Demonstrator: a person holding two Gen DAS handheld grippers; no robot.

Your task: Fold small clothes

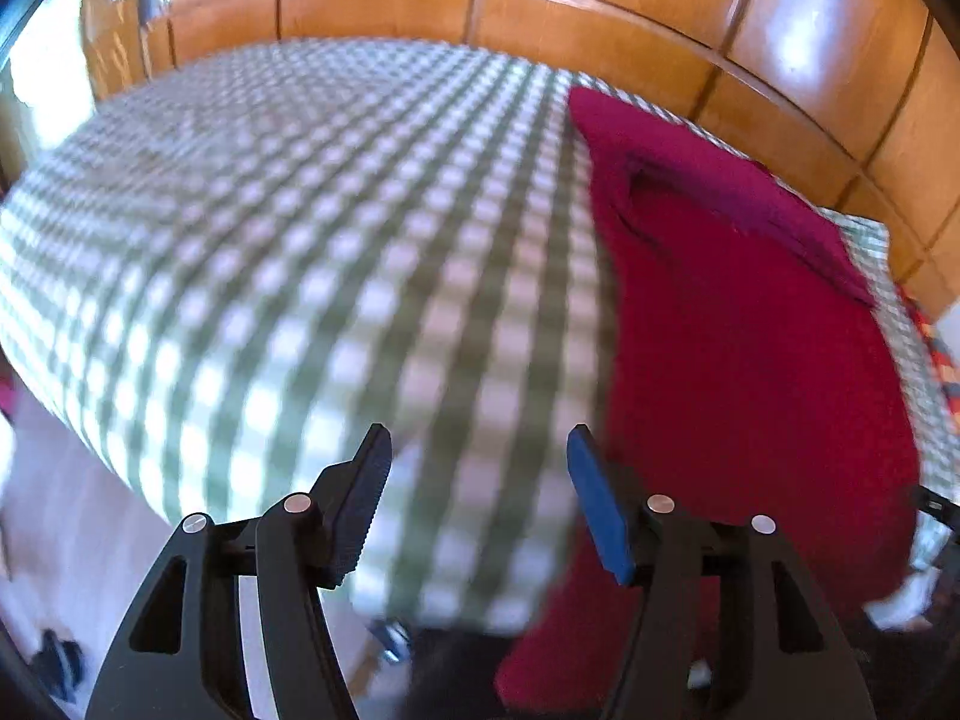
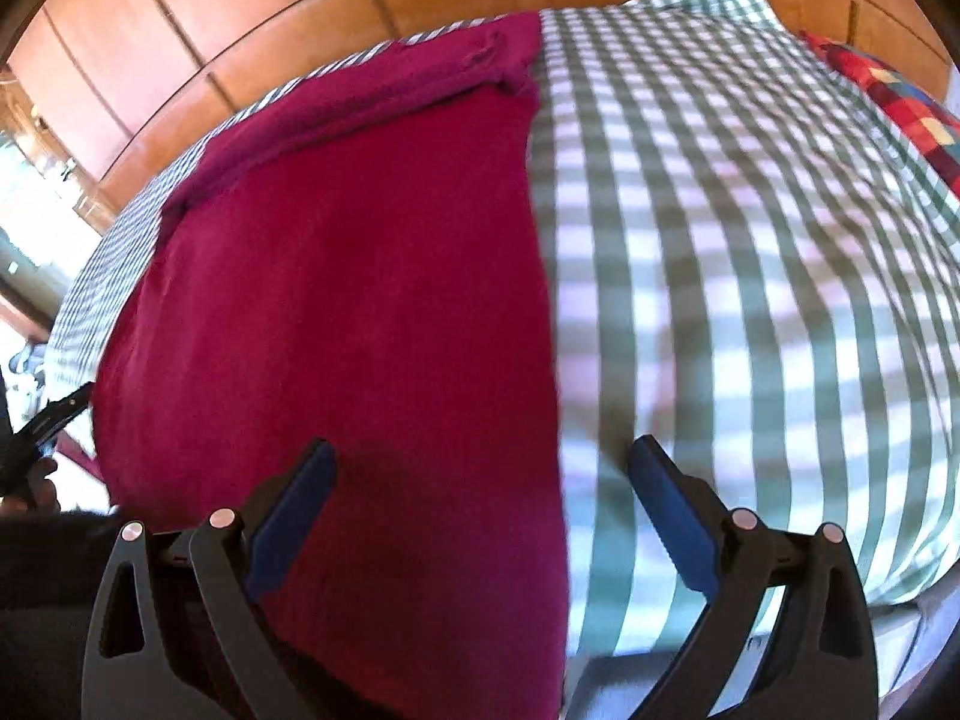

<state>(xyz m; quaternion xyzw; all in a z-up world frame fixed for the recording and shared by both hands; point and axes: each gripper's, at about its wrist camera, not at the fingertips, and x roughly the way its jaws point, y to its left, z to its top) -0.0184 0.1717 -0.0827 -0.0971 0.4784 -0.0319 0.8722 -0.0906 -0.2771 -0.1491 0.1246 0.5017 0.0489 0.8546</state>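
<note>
A dark red garment (image 1: 750,330) lies spread on the green-and-white checked bed cover (image 1: 300,240), its near end hanging over the front edge. In the left wrist view it fills the right side. My left gripper (image 1: 477,444) is open above the bare cover, its right finger beside the garment's left edge, nothing between the fingers. In the right wrist view the garment (image 2: 360,276) covers the left half, with a folded band at its far end. My right gripper (image 2: 483,456) stands open over the garment's straight right edge, holding nothing.
Wooden wardrobe panels (image 1: 540,18) rise behind the bed. A multicoloured checked cushion (image 2: 888,90) lies at the far right of the checked cover (image 2: 750,240). The tip of the left gripper (image 2: 54,414) shows at the left rim. Pale floor (image 1: 54,510) lies below the bed's near edge.
</note>
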